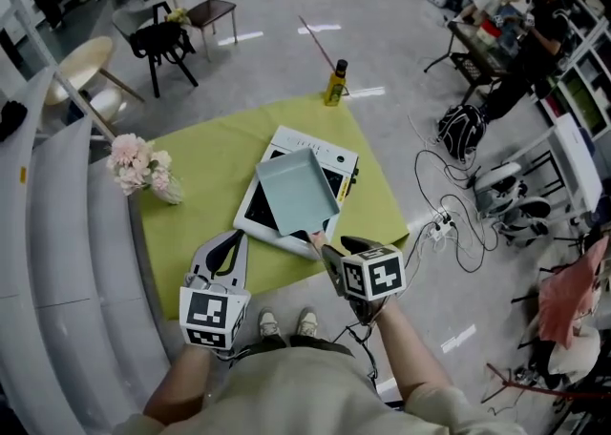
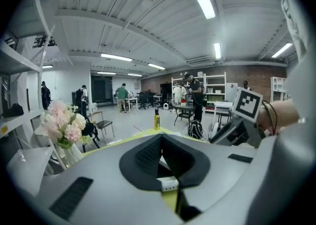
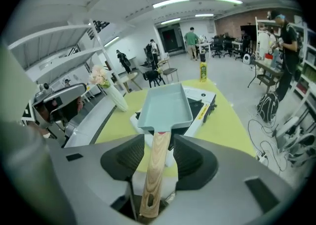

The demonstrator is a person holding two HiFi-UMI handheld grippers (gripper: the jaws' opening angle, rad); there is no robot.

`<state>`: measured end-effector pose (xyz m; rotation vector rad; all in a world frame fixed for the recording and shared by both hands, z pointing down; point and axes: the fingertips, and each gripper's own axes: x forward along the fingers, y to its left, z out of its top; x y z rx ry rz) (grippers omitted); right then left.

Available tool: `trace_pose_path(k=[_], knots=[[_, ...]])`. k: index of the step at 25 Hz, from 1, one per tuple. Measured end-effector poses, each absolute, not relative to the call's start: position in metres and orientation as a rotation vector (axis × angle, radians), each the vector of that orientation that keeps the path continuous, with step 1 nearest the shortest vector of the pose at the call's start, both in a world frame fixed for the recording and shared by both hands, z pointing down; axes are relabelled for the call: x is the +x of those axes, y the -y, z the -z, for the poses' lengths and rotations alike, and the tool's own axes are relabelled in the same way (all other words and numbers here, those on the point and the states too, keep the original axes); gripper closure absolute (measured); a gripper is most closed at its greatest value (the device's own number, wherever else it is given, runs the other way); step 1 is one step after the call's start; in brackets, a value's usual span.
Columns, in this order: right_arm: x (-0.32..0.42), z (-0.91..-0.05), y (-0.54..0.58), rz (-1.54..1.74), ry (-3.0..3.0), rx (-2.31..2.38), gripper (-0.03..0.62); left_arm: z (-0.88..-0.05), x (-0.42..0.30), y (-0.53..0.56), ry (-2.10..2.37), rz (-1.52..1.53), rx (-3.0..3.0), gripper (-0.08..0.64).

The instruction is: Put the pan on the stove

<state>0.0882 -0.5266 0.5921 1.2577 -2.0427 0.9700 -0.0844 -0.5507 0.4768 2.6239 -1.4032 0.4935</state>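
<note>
We are holding the right hand-held gripper (image 3: pixel 159 145) released around the handle (image 3: pixel 150 184), with the pan (image 1: pixel 298 193) sitting on the stove (image 1: pixel 250 216) at frame centre. If we are pulling back crookedly, a pad may be catching the handle and dragging the pan askew. The left hand-held gripper (image 1: pixel 232 242) is idling clenched and empty at lower left.

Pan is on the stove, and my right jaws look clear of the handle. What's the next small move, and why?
Probably draw the right gripper straight back along the handle. The pan rests on the stove, and the jaws stand apart on either side of the handle, not pressing it. A straight pull should avoid nudging it.
</note>
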Motion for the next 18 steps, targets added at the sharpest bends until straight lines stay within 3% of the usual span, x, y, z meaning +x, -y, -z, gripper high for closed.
trace_pose_path(k=[6,18], knots=[[0.095,-0.522,0.523,-0.785,2.202,1.373,0.458,-0.422,-0.082,0.536,1.484,-0.401,2.706,0.554],[0.097,-0.369,0.485,-0.365,2.479,1.611,0.520,-0.317,-0.084,0.490,1.597,-0.153,2.856,0.554]])
